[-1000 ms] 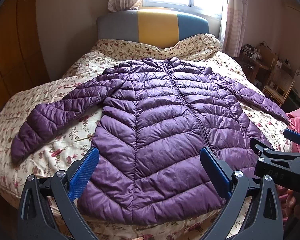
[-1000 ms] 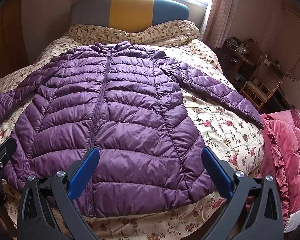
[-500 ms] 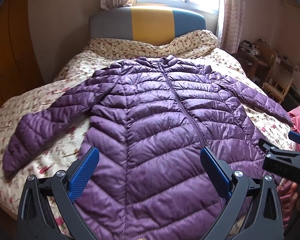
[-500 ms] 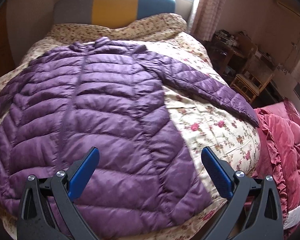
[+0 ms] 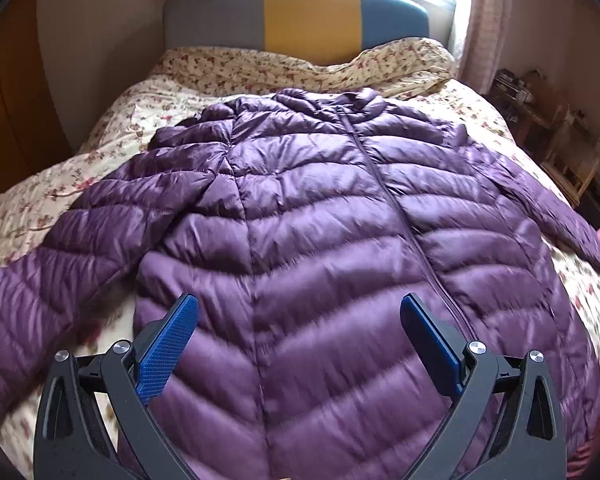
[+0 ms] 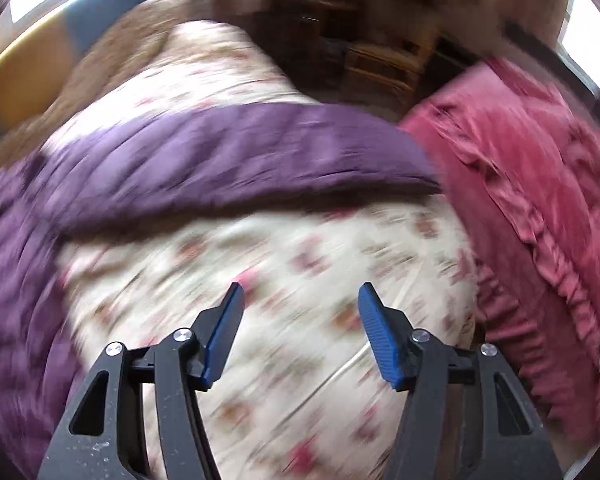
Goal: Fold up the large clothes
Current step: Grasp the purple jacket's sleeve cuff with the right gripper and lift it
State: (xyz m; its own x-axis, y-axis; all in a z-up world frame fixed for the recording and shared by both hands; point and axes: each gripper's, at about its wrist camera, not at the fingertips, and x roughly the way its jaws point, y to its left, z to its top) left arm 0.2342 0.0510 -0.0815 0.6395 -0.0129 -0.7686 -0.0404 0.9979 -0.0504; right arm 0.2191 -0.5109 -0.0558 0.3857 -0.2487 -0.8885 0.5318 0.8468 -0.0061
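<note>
A purple quilted puffer jacket (image 5: pixel 320 240) lies flat, front up and zipped, on the floral bedspread (image 5: pixel 60 200), sleeves spread out to both sides. My left gripper (image 5: pixel 298 320) is open and empty, hovering over the jacket's lower front, left of the zipper. My right gripper (image 6: pixel 300 312) is open and empty above the bare bedspread (image 6: pixel 300 260), just below the jacket's right sleeve (image 6: pixel 240 152). The right wrist view is blurred by motion. The sleeve's cuff ends near a red quilt.
A red ruffled quilt (image 6: pixel 540 184) lies against the bed's right side. The headboard (image 5: pixel 300 16) with grey, yellow and blue panels stands at the far end under a window. Wooden furniture (image 5: pixel 540 120) stands right of the bed. A wall runs along the left.
My left gripper has moved forward over the jacket's lower front. My right gripper has swung fast to the right toward the right sleeve and its jaws have narrowed a little.
</note>
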